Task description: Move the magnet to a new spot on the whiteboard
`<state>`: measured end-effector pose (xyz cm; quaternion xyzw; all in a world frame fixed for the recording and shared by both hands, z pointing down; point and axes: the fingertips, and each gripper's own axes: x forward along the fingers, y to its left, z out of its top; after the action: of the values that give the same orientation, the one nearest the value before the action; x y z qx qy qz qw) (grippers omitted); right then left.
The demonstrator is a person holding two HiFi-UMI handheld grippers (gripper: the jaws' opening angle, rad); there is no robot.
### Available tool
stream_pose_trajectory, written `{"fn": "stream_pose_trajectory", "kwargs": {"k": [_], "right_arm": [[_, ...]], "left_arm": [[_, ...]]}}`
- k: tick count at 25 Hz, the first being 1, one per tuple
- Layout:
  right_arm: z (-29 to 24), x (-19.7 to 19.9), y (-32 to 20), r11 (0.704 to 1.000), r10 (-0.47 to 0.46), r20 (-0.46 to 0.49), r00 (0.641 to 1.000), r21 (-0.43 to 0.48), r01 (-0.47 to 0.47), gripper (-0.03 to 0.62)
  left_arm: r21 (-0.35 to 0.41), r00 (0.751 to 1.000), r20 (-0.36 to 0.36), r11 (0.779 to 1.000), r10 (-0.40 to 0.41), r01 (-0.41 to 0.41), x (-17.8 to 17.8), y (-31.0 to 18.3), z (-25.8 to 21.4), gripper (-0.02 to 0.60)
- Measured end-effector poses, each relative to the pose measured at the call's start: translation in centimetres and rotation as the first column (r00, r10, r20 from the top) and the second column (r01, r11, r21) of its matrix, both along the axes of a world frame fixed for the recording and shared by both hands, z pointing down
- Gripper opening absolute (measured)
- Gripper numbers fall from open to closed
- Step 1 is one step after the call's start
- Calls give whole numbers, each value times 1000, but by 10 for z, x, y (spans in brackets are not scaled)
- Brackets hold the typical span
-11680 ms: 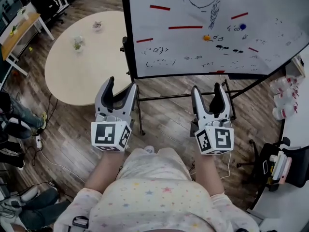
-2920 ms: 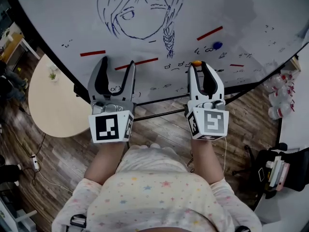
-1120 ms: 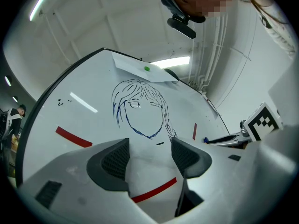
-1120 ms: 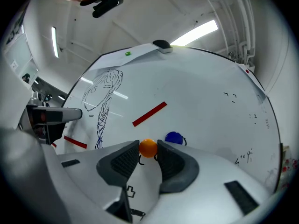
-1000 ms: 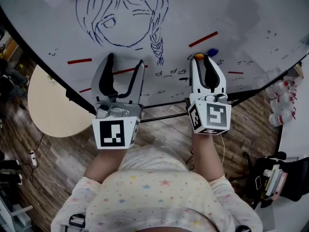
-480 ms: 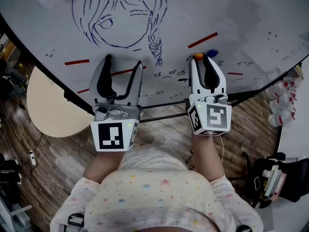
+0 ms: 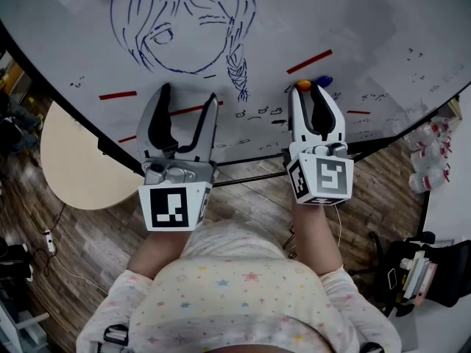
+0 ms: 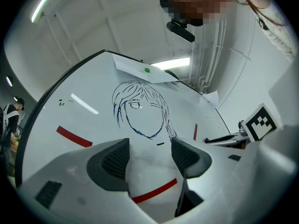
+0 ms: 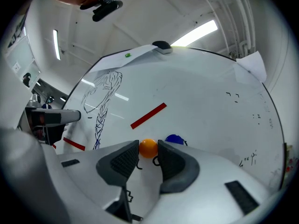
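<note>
Head view, counts: two tools, the left gripper (image 7: 189, 94) and the right gripper (image 7: 307, 88); two round magnets at the right one's tips, an orange magnet (image 7: 302, 85) and a blue magnet (image 7: 324, 81); five red strips (image 7: 309, 61) on the whiteboard (image 7: 383, 20); one round table (image 7: 70, 168) under the board's left end.
Head view, hard to see: the orange magnet is mostly covered by the right gripper's tips, and one strip is partly hidden behind the left gripper.
Left gripper view, counts: three red strips, one green magnet (image 8: 147, 70) near the top edge, one face drawing (image 8: 139, 111).
Left gripper view, tool: jaws spread, with only bare board between them.
Left gripper view, cut off: the right gripper shows only partly at the right edge.
Right gripper view, counts: one orange, one blue and one green magnet, two red strips, one braid (image 9: 102, 111).
Right gripper view, tool: jaws pinching the orange magnet, one pad on each side.
Right gripper view, magnet: small, round, glossy orange, at the board just left of the blue magnet, below a slanted strip and right of the braid.
</note>
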<state>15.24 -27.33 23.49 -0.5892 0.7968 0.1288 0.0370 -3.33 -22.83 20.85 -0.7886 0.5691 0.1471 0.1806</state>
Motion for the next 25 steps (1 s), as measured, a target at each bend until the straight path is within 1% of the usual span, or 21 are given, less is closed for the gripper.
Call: {"fn": "stream_pose_trajectory", "kwargs": {"k": [4, 8, 11, 15, 25], "right_arm": [[1, 0, -1, 1000, 8, -6, 1000, 0, -8, 126], [0, 0, -1, 1000, 15, -12, 1000, 4, -15, 129], [-1, 0, 0, 1000, 18, -13, 1000, 10, -18, 130], [-2, 0, 0, 1000, 18, -13, 1000, 17, -18, 132], [-6, -2, 5, 999, 5, -7, 1000, 32, -5, 137]], "left_arm": [[-16, 1000, -18, 1000, 9, -10, 1, 0, 0, 259], [-13, 1000, -14, 1000, 11, -11, 0, 0, 0, 259], [-28, 999, -29, 1000, 14, -15, 1, 0, 1, 259], [-2, 1000, -4, 1000, 8, -8, 0, 0, 0, 259], [-10, 1000, -16, 1000, 11, -11, 0, 0, 0, 259]]}}
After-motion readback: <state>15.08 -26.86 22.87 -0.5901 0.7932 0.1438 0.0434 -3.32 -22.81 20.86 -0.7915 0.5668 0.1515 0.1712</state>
